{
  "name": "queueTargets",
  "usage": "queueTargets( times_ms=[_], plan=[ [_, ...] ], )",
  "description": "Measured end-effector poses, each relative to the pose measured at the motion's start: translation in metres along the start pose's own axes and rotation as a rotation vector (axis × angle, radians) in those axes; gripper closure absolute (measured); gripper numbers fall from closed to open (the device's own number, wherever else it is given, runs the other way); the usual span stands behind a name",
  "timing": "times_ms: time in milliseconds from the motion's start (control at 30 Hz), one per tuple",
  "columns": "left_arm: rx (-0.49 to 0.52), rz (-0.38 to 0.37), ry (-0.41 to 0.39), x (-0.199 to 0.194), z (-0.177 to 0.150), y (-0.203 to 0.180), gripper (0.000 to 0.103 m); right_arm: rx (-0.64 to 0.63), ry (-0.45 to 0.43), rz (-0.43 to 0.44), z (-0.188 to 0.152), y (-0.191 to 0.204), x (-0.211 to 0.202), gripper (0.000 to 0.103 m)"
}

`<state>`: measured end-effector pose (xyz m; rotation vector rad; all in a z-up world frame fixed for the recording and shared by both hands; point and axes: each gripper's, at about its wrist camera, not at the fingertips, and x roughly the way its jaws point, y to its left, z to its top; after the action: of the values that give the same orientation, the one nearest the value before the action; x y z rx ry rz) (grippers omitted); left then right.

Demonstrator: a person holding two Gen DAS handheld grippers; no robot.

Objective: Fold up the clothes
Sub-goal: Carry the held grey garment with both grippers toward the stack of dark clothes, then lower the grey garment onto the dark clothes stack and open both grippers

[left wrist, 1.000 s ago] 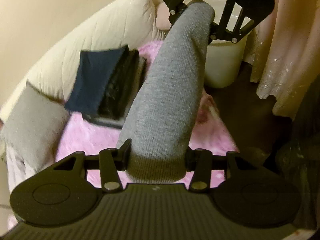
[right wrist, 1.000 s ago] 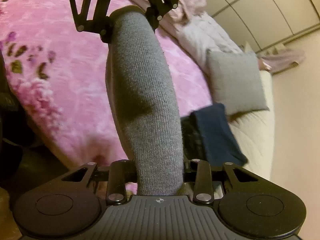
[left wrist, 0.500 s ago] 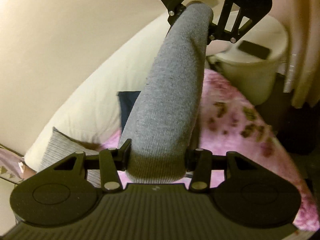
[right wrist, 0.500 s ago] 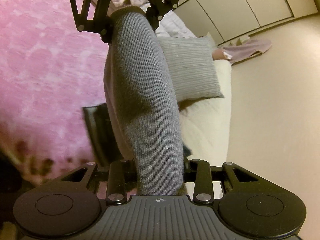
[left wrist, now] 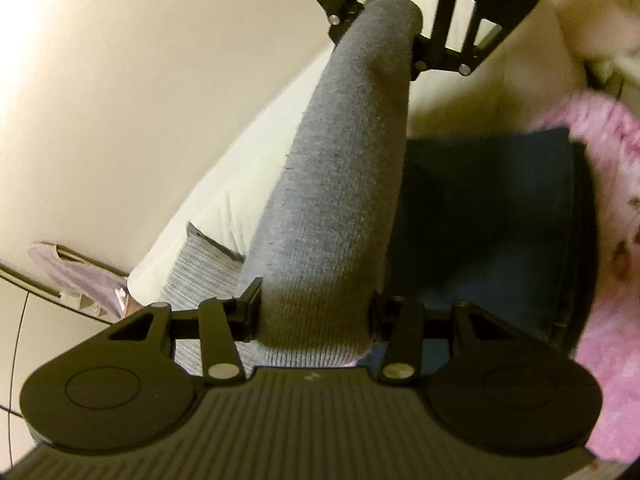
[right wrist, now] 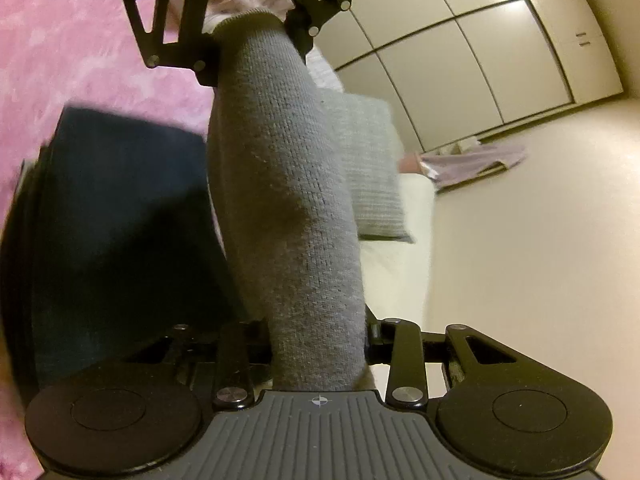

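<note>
Left wrist view: the left gripper (left wrist: 314, 316) sits close at the bottom, its two fingers clamped on one end of a gray knitted garment (left wrist: 344, 184) that is bunched into a thick roll. The roll runs straight away from the camera and up to the right gripper (left wrist: 394, 20), which pinches the far end near the top of the frame, so the two tools face each other with the cloth stretched between them in the air. Right wrist view shows the same hold from the other end: the right gripper (right wrist: 320, 344) grips the gray knit (right wrist: 288, 200) at the bottom and the left gripper (right wrist: 248, 36) holds it at the top. Just below the roll lies a stack of folded dark clothes (left wrist: 488, 216), navy on top, resting on a fluffy pink blanket (left wrist: 612, 264); the stack's lower layers show only as dark edges and I cannot tell what they are. The same stack (right wrist: 120, 220) fills the left side of the right wrist view, blurred at its rim, with the pink blanket (right wrist: 72, 40) behind it. Beside it sit a gray ribbed cushion (right wrist: 372, 176) and a cream pillow (left wrist: 240, 184). Farther off are a plain cream wall (left wrist: 140, 60), pale cupboard doors (right wrist: 460, 60) and a lilac cloth (right wrist: 476, 160) at their foot. The garment's full shape stays hidden inside the roll, and the hands holding the grippers are out of frame.
</note>
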<state>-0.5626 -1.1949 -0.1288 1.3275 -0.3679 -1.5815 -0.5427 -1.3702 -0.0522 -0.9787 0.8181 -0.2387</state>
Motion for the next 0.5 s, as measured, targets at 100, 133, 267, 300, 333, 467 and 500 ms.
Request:
queueTargets(
  times_ms=[100,133,267,300,333,467,500],
  plan=[
    [0.031,-0.092,0.074,0.036,-0.022,-0.065,0.059,-0.001,0.036,0.144,-0.021,0.056,0.029,0.068],
    [0.048,-0.122,0.094,0.043,-0.026,-0.083,0.058,-0.011,0.056,0.182,-0.027,0.074,0.034,0.067],
    [0.090,-0.102,0.063,0.040,-0.040,-0.122,0.052,-0.001,0.053,0.118,-0.040,0.096,0.019,0.062],
    [0.069,-0.104,0.063,0.035,-0.041,-0.118,0.049,0.022,0.055,0.115,-0.043,0.090,0.015,0.062],
    [0.053,-0.107,0.064,0.030,-0.042,-0.114,0.048,0.038,0.060,0.117,-0.043,0.087,0.010,0.062],
    [0.019,-0.107,0.062,0.019,-0.041,-0.107,0.048,0.115,0.067,0.144,-0.040,0.082,-0.010,0.063],
    [0.027,-0.113,0.061,0.021,-0.040,-0.107,0.048,0.135,0.072,0.159,-0.041,0.079,-0.010,0.066]
  ],
)
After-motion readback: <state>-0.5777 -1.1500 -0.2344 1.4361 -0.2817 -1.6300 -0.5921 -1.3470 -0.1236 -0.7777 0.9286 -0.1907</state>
